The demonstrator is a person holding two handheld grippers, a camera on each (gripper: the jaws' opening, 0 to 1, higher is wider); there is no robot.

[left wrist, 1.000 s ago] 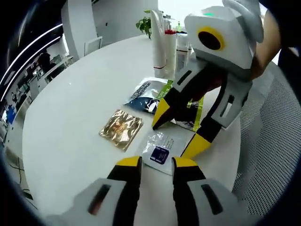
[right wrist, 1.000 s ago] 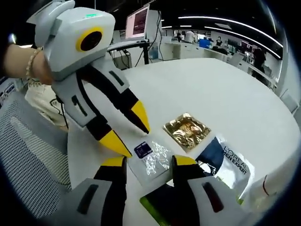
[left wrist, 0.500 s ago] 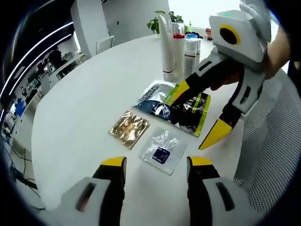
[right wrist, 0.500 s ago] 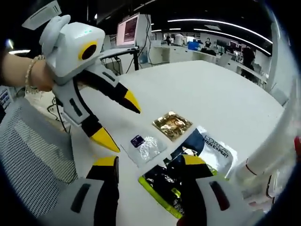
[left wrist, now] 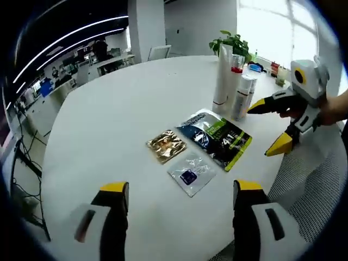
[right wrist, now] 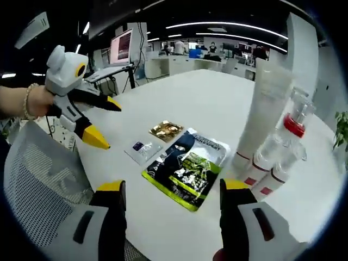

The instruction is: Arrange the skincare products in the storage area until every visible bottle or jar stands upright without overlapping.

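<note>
Pulled back and apart since the earlier frames: both grippers, then low over the sachets with tips nearly crossing, stood well clear of the table (left wrist: pixel 109 109) by now, with jaws spread wider than before.

Nearest in the left gripper view, the left gripper (left wrist: pixel 176 190), jaws wide apart, holding and touching nothing. Just beyond, toward 12 o'clock, a small clear sachet (left wrist: pixel 191 173) with a dark label, lying flat. At 11 o'clock from it, a gold foil sachet (left wrist: pixel 166 145). At 1 o'clock, a black-and-green pouch (left wrist: pixel 227 142) overlapping a blue-and-white pouch (left wrist: pixel 197 126). Farther still, a tall white tube (left wrist: pixel 223 76), a red-capped bottle (left wrist: pixel 237 91) and a white bottle (left wrist: pixel 246 98), clustered upright and close, possibly touching. At 3 o'clock, the right gripper (left wrist: pixel 273 126), held in a hand off the table edge.

In the right gripper view, the right gripper (right wrist: pixel 173 190) likewise splayed and empty, the black-and-green pouch (right wrist: pixel 187 168) directly ahead, the bottles at 2 o'clock, the left gripper (right wrist: pixel 100 122) at 10 o'clock with tips parted.

Judged early to midway: bottles and tube already upright, but two pouches lying overlapped and all four flat packets not yet stood or separated. Cap details on the far bottles too blurred to read.
</note>
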